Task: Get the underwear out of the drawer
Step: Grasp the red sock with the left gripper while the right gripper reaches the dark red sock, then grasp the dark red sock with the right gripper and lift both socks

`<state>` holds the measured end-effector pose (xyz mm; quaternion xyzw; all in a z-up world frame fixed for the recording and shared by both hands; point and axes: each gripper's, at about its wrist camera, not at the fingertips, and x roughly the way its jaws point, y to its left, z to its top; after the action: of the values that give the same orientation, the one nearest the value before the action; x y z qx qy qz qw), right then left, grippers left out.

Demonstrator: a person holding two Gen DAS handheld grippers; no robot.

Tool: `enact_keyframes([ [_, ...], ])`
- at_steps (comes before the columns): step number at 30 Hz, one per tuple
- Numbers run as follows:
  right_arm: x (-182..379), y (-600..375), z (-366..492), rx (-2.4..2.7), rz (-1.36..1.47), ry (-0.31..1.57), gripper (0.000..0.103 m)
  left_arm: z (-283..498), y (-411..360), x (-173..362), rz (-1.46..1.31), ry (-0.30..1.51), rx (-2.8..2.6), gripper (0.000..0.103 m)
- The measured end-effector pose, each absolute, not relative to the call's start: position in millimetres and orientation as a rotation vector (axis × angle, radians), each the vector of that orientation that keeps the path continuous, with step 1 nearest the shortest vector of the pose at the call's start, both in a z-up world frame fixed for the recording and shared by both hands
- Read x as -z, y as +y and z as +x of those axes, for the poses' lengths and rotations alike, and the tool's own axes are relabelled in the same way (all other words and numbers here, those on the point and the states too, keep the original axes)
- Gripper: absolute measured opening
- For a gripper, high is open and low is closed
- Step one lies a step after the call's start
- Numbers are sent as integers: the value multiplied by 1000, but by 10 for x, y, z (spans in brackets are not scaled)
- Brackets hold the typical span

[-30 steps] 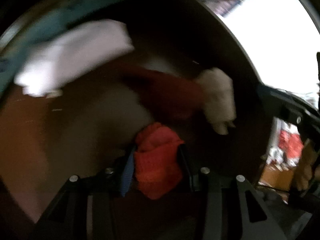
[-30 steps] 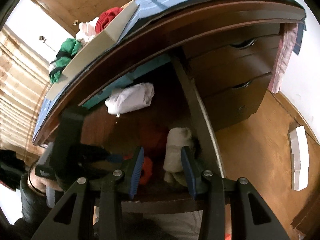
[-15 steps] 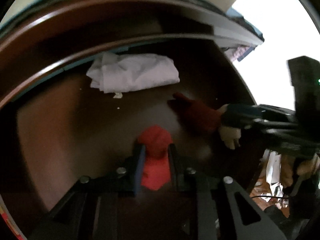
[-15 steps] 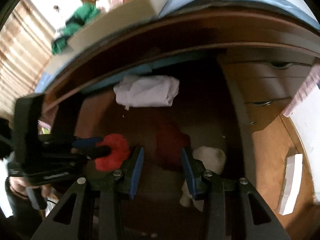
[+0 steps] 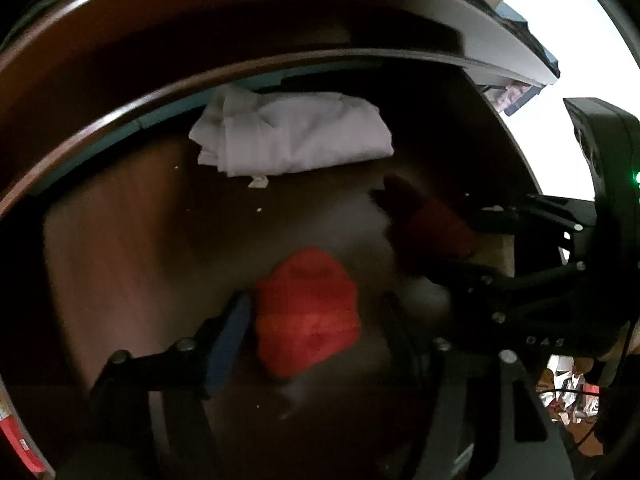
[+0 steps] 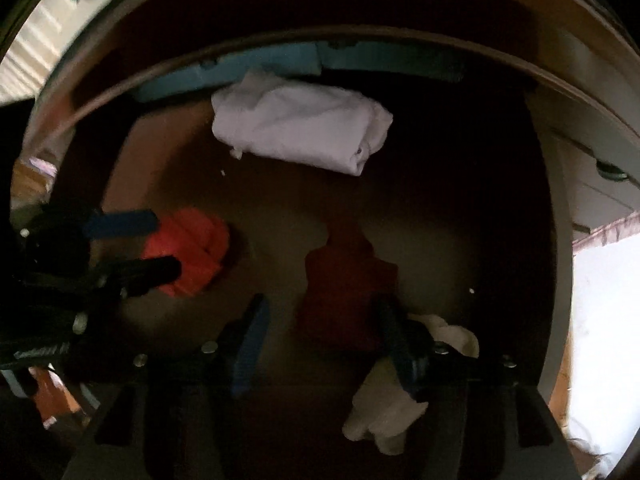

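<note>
The bright red knitted bundle (image 5: 306, 312) lay soft and light between the left gripper (image 5: 316, 320), whose jaws had just been opening, the pads seemingly clear of it. The right gripper (image 6: 320, 332) (jaws likewise just opened, pads apart) straddled the dark red folded cloth (image 6: 344, 280). Judged best pinched mid-fold.

Both cameras look steeply down, close up, into one open drawer (image 5: 104, 240). Both see the white cloth (image 5: 296, 136) near the top of the frame.

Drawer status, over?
Left gripper just opened, red roll between jaws. Right gripper just opened over dark red garment. Both in drawer. Nothing blocking.
</note>
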<state>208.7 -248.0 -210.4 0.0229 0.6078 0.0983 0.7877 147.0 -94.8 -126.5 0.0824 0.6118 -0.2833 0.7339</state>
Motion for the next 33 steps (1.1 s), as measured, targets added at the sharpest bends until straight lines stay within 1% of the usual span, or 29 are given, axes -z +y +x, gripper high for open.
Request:
enact_keyframes([
  [5, 2238, -2443, 2115, -190, -59, 1362, 61, 1514, -1084, 1463, 275, 1419, 583, 68],
  [7, 2250, -2469, 2128, -193, -41, 1372, 61, 1536, -1097, 1492, 270, 1426, 581, 68],
  [9, 2263, -2510, 2146, -192, -36, 1374, 50, 1558, -1117, 1511, 285, 1418, 572, 68],
  [10, 2282, -2537, 2155, -179, -42, 1377, 45, 1556, -1128, 1531, 300, 1421, 574, 65],
  [11, 2286, -2533, 2162, -186, -39, 1377, 44, 1549, -1147, 1543, 320, 1414, 579, 63],
  [13, 2282, -2531, 2150, -192, -49, 1375, 42, 1542, -1170, 1528, 337, 1401, 586, 50],
  [14, 2278, -2542, 2139, -191, -42, 1370, 40, 1543, -1166, 1523, 324, 1401, 600, 49],
  [16, 2250, -2585, 2135, -190, 19, 1347, 38, 1562, -1123, 1511, 285, 1403, 607, 44],
  [18, 2193, -2665, 2090, -207, 127, 1311, 38, 1572, -1081, 1472, 254, 1387, 610, 41],
  [21, 2073, -2730, 1985, -218, 256, 1240, 38, 1509, -1085, 1347, 262, 1321, 598, 40],
  [25, 1889, -2800, 1821, -247, 398, 1151, 38, 1421, -1008, 1094, 181, 1234, 620, 40],
  [28, 1728, -2810, 1795, -263, 455, 1098, 38, 1338, -961, 935, 160, 1166, 589, 40],
  [33, 1517, -2690, 1735, -265, 461, 1043, 38, 1186, -907, 793, 174, 1101, 549, 40],
])
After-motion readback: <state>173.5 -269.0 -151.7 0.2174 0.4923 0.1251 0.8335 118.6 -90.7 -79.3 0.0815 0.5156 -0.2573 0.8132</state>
